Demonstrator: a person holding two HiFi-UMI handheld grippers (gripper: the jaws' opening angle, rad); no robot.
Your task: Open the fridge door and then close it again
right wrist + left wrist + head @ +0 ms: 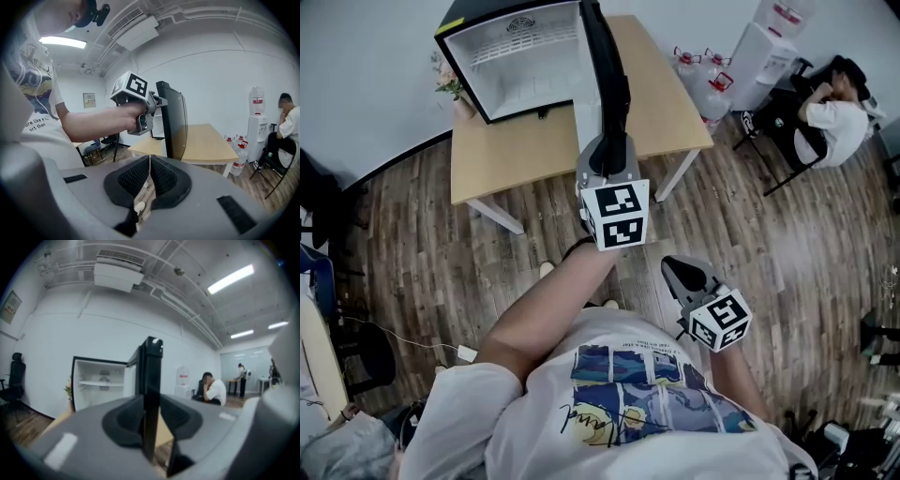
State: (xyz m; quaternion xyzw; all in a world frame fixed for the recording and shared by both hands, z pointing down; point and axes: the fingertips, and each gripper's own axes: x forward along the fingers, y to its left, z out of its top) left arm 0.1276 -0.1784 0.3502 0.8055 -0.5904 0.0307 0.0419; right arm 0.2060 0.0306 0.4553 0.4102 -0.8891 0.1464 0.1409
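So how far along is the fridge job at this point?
Opening looks done: the fridge stands wide open. In hand: the left tool grips the edge of the door. Left to do: swinging it shut. The right tool hangs closed and empty.

The fridge point(520, 66) stands on the table's point(666, 103) left rear part, a plant point(448, 82) just left of it; its door point(607, 70) juts out right of the cavity, its free edge between the left gripper's point(607, 155) jaws; the right gripper point(680, 272) hangs nearer, rightward; 1 dispenser point(759, 52) and bottles point(708, 80) stand right of the table.
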